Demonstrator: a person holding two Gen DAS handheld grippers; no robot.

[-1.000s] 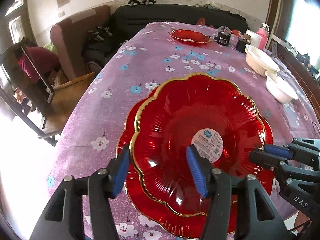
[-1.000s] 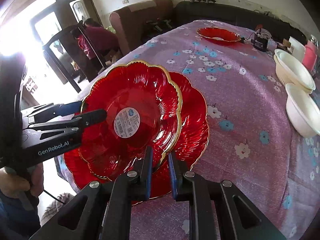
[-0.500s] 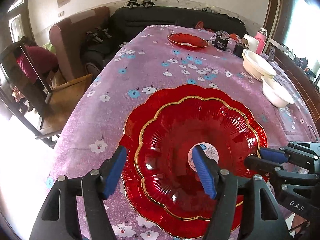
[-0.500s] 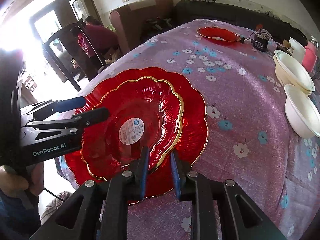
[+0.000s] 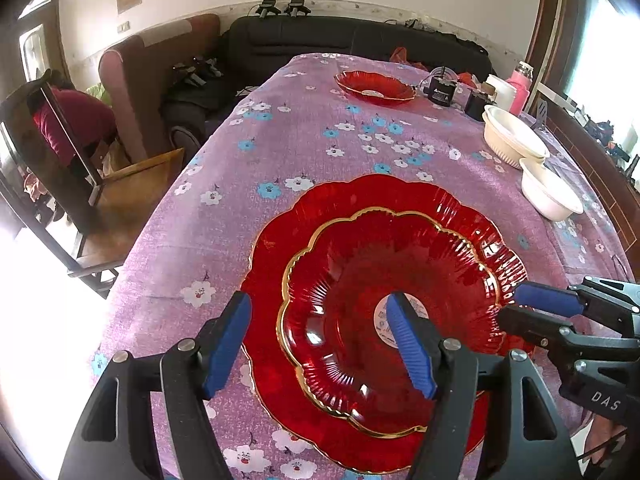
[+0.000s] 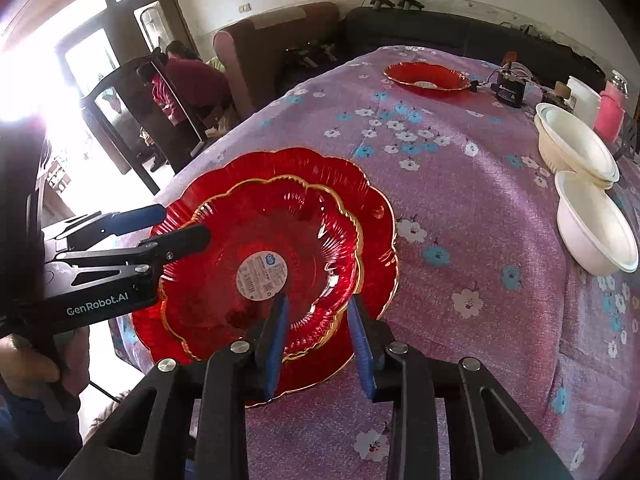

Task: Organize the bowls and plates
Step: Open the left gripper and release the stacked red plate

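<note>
A smaller red gold-rimmed plate with a white sticker lies nested on a larger red scalloped plate at the near end of the purple floral table. My left gripper is open over the plates' near left rim; it also shows in the right wrist view. My right gripper is open astride the small plate's near rim; it shows in the left wrist view too. Neither holds anything.
Another red plate sits at the far end. Stacked white bowls and a single white bowl stand along the right edge, with a pink bottle and a black box behind. A wooden chair stands left of the table.
The smaller plate was lowered from a tilted hold onto the larger plate. My right gripper opened and let go of its rim. My left gripper drew back a little.
</note>
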